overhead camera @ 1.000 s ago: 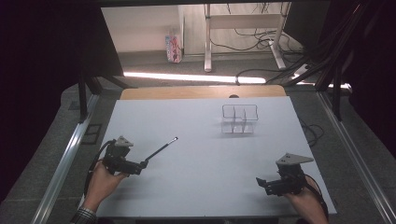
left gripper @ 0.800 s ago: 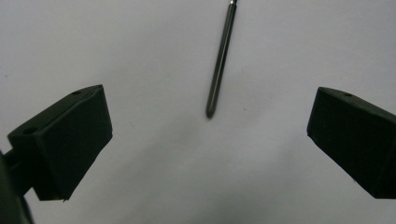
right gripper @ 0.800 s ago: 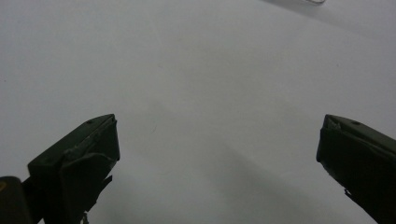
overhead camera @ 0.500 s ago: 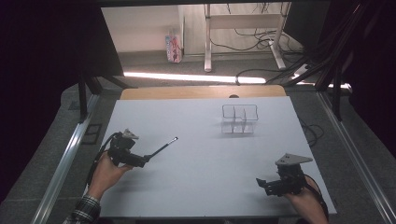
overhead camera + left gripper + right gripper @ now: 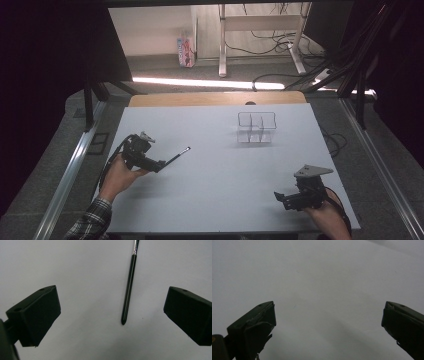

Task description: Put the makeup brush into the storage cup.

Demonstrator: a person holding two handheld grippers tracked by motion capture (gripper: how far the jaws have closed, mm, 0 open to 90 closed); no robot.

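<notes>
left tongs: black, cabled | right tongs: black, grey plate | left sleeve: plaid

Pale grey counter with a wooden strip along its far edge. Lying flat left of centre: a slim black pen, set diagonally, its lighter tip pointing away. Standing toward the far right: a clear, divided holder, well apart from the pen.
</notes>
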